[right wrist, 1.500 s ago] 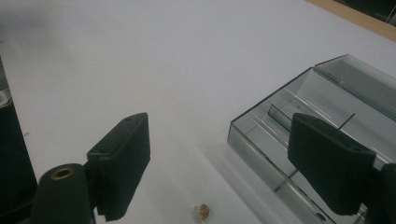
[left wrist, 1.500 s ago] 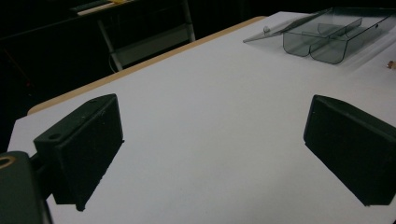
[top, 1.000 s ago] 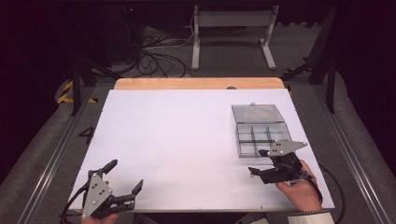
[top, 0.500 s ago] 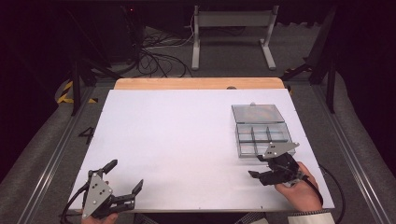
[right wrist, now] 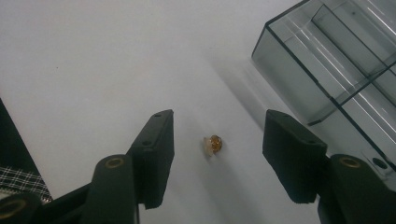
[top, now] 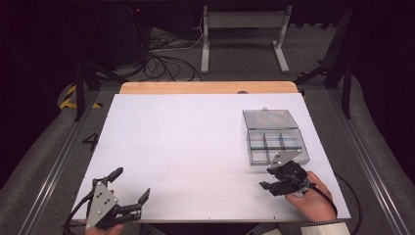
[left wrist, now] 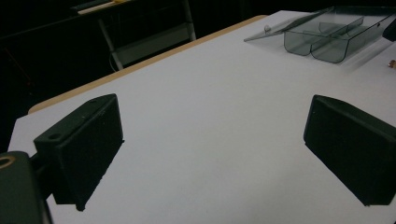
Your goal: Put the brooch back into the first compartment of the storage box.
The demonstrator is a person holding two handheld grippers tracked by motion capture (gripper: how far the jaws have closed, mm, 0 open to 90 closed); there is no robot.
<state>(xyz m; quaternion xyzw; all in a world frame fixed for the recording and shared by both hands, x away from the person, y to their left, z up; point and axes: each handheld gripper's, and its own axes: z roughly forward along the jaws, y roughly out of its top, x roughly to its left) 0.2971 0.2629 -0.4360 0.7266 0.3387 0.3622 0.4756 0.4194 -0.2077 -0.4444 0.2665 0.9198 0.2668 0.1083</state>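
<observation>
White tabletop is lit; an amber bead lies between the closing right gripper jaws, untouched, beside the clear compartment box. The left gripper is held wide open, empty.

Worktop: a flat white rectangular board, matt and unmarked, with a strip of pale wood along its far edge.
Box: a clear grey plastic compartment box lies on the worktop's right side, near the front; its lid is folded back flat toward the far edge, and dividers split the tray into several compartments.
Bead: a small round amber bead lies on the bare white surface just beside the box's near corner, apart from it.
</observation>
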